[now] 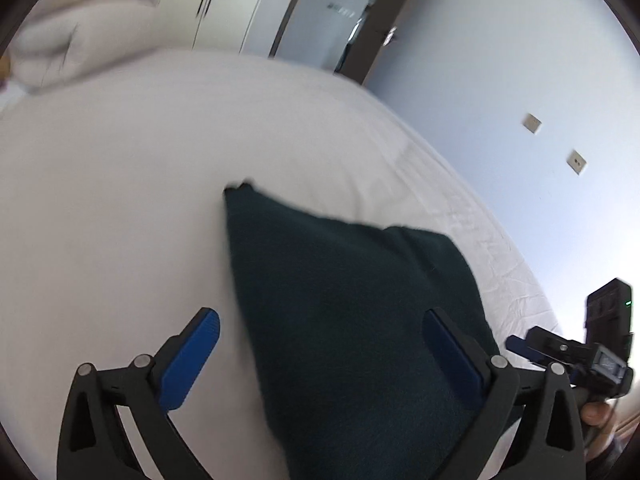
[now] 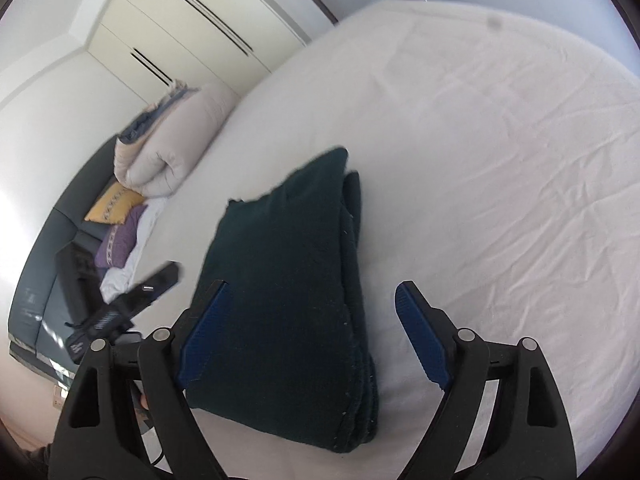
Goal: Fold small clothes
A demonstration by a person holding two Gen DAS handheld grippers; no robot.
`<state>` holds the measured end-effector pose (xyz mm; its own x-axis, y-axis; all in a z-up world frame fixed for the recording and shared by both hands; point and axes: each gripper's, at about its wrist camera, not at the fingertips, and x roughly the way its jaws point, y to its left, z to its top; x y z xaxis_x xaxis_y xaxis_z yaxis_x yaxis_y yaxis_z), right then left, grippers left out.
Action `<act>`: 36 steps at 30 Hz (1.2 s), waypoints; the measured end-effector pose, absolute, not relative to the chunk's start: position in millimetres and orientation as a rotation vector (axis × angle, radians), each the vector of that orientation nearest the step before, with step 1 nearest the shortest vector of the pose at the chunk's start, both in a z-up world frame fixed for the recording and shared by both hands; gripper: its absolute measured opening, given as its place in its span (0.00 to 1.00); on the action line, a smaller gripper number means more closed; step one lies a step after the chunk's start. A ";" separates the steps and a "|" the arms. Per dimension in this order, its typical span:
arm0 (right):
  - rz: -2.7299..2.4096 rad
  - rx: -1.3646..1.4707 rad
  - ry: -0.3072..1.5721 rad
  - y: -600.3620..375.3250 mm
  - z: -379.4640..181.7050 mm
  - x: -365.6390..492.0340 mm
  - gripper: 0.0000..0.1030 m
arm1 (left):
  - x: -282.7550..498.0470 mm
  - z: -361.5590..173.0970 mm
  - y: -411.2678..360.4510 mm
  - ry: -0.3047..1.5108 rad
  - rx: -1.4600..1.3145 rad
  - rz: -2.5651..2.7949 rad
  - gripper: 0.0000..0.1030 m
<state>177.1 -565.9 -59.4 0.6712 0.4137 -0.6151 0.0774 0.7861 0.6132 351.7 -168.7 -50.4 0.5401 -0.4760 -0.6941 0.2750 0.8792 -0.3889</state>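
A dark green garment lies folded into a thick stack on the white bed sheet. My left gripper is open just above its near end, blue pads wide apart and touching nothing. The left pad is over bare sheet and the right pad over the cloth. In the right wrist view the same garment shows its layered edge on the right side. My right gripper is open too, its jaws straddling the stack's near end without pressing it. Each gripper appears in the other's view: right gripper, left gripper.
A rolled beige duvet lies at the bed's far left, with a yellow pillow and a purple pillow beside it. Cream wardrobe doors stand behind. Wrinkled sheet stretches to the right of the garment.
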 end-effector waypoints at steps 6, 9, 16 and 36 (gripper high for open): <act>0.250 0.708 0.979 -562.2 -93.5 216.7 0.81 | 366.3 -99.4 -165.6 1.126 -0.381 -0.504 0.79; 0.246 0.695 0.998 -553.7 -102.9 233.1 0.80 | 369.3 -100.4 -174.3 1.133 -0.335 -0.518 0.77; 0.236 0.645 1.081 -536.6 -113.5 250.4 0.31 | 368.7 -91.6 -183.4 1.176 -0.266 -0.518 0.49; 0.335 0.360 0.910 -376.8 0.5 106.7 0.21 | 184.7 7.2 -58.1 1.009 -0.205 -0.428 0.38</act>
<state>106.7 -376.8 0.5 0.5706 0.4280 -0.7008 -0.1290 0.8896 0.4382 184.7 -58.1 7.2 0.4591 -0.4381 -0.7728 0.2520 0.8984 -0.3596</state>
